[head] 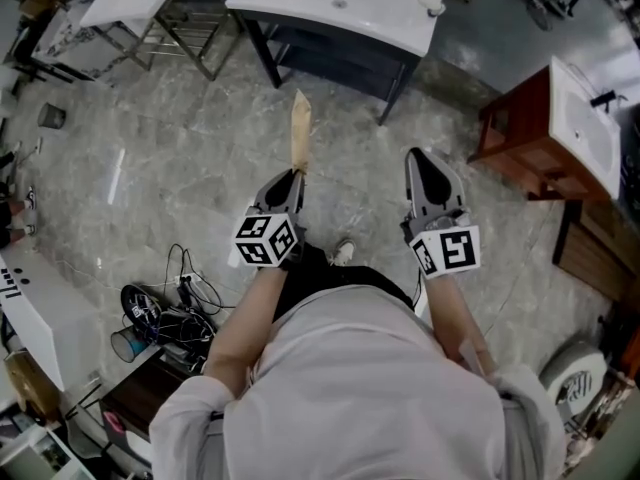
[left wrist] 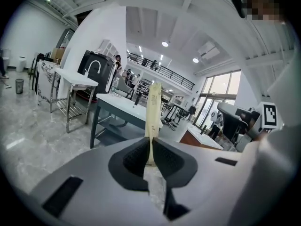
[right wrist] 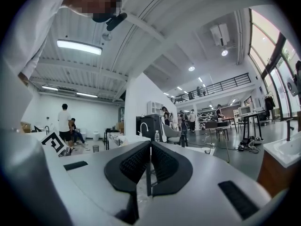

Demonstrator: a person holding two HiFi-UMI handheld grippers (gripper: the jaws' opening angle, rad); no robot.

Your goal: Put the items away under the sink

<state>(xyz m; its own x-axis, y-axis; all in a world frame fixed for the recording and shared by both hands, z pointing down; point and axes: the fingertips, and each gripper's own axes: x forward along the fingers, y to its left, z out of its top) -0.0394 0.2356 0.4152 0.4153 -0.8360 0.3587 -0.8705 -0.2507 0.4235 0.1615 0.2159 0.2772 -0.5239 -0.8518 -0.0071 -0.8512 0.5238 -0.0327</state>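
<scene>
Left gripper (left wrist: 150,150): fingers pinch a flat, thin tan strip (head: 300,131), kind unclear. Right gripper (right wrist: 149,160): fingers pressed together, bare. White sink worktop (head: 395,23) at 12 o'clock, cut off.

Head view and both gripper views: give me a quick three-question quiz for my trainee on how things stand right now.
1. True or false: the right tongs hold a bottle.
2. What do the left tongs grip? A) a tan strip B) a cup C) nothing
3. Fill in: in the head view, the strip points toward the white ____.

Key: 1 false, they are shut and empty. 2 A. 3 sink.
</scene>
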